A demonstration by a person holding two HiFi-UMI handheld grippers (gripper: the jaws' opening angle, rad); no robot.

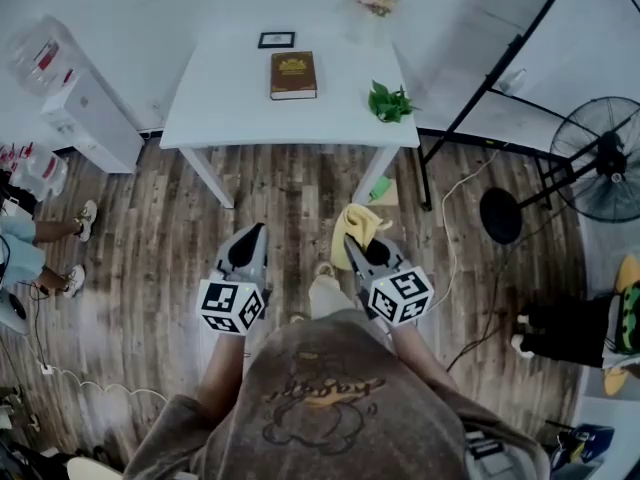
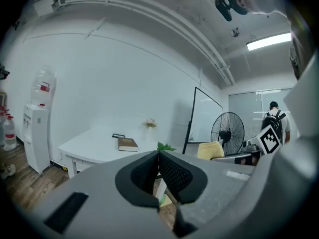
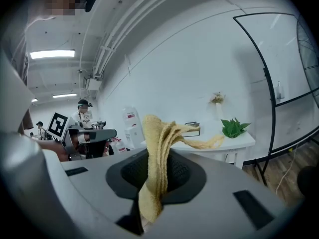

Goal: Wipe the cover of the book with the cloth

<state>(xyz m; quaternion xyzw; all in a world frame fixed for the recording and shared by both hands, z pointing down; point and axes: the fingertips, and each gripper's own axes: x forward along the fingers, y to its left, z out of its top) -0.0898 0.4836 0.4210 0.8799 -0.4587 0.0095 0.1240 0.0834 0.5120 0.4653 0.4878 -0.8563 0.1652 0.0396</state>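
Note:
A brown book lies closed on the white table well ahead of me; it also shows small in the left gripper view as the book. My right gripper is shut on a yellow cloth, which hangs from the jaws as the cloth in the right gripper view. My left gripper is shut with nothing in it, its pads meeting at the tips. Both grippers are held over the wooden floor, far short of the table.
On the table stand a small framed picture, a green leafy plant and a vase of flowers. A whiteboard stand, a floor fan and a water dispenser flank the table. People's legs show at left.

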